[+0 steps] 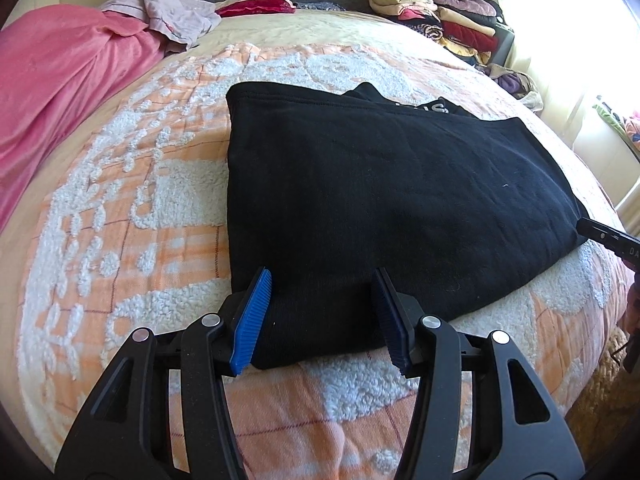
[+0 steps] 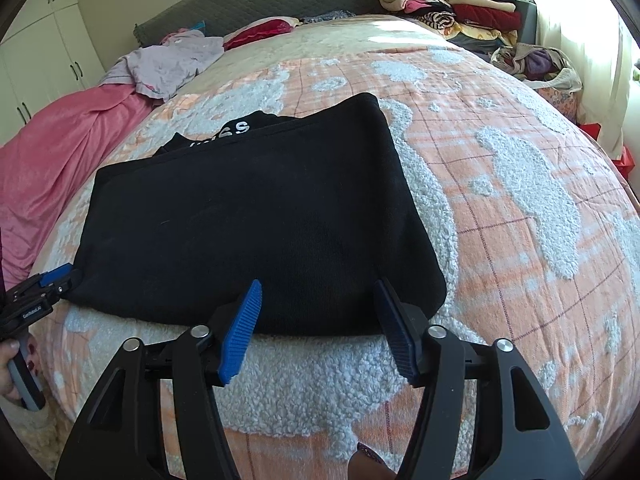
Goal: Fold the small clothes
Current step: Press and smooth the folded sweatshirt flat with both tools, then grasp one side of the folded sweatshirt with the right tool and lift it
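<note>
While both grippers sit at the near edge of the black top (image 1: 380, 200), it lies already folded over on the orange and white blanket (image 1: 120, 220) in the middle of the bed. The left gripper (image 1: 322, 316) has its fingers apart around the near left corner, not squeezing. The right gripper (image 2: 318, 326) has its fingers apart too, at the near right corner, holding nothing. I think another fold comes next. For that, both must pinch the near edge, lift together, and lay it over the far edge evenly.
</note>
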Action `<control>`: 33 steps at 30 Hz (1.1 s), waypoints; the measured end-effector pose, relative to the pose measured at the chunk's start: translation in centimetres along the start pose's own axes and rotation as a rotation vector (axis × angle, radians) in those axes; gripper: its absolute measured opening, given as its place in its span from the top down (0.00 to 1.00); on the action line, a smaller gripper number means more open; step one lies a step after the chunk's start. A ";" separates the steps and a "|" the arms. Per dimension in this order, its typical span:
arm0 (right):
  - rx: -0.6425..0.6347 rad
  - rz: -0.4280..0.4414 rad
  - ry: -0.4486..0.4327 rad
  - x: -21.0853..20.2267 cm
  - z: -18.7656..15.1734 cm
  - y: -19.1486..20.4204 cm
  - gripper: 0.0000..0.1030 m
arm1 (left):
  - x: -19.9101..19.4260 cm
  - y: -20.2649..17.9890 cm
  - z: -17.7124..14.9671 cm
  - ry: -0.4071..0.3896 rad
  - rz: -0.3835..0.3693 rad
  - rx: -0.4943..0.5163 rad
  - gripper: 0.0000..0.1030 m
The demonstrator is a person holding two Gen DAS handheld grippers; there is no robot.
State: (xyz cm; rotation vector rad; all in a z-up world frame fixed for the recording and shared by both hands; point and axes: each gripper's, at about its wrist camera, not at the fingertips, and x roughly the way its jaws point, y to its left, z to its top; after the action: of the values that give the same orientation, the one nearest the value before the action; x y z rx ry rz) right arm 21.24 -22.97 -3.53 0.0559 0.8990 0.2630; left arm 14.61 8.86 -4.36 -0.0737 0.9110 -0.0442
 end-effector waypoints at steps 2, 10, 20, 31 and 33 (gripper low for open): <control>0.000 0.001 -0.007 -0.3 -0.2 0.1 0.36 | -0.3 0.0 -0.1 -0.003 0.001 0.003 0.56; -0.002 0.016 -0.032 -1.3 -0.3 1.3 0.18 | -1.5 0.7 -0.4 -0.024 0.013 -0.010 0.43; -0.080 0.040 -0.044 -1.5 0.1 5.1 0.13 | -2.9 3.0 -0.7 -0.057 0.049 -0.071 0.20; -0.214 0.088 -0.059 -0.4 1.2 11.1 0.11 | -4.1 5.6 -0.2 -0.089 0.109 -0.121 0.09; -0.242 0.100 -0.062 -0.2 1.3 12.4 0.11 | -4.2 6.2 0.1 -0.090 0.113 -0.135 0.09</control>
State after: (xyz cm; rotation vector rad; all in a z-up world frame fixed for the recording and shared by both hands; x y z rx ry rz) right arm 19.66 -10.92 -0.61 -0.1144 0.7981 0.4590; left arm 12.20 15.38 -1.51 -0.1488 0.8266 0.1253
